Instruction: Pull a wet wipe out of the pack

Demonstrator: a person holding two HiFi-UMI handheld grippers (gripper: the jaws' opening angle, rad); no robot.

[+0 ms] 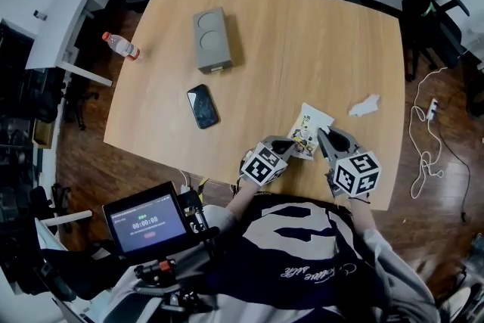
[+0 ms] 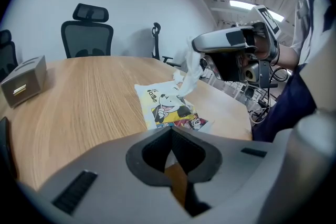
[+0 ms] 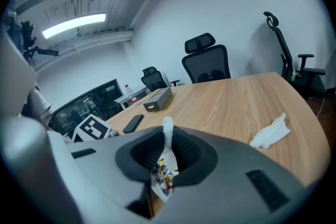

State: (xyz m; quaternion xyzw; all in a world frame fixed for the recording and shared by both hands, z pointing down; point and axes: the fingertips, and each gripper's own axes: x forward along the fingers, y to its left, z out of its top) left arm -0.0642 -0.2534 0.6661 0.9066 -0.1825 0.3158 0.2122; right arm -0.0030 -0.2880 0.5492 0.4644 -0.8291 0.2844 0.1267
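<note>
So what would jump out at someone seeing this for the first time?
At the near edge of the table, the right gripper pinches a white wipe that rises from a cartoon-printed pack. A crumpled wipe lies right of it; a phone and a grey box sit mid-table.

Cartoon-printed pack lies flat, label up — a white wet wipe stands drawn partway up out of it.
</note>
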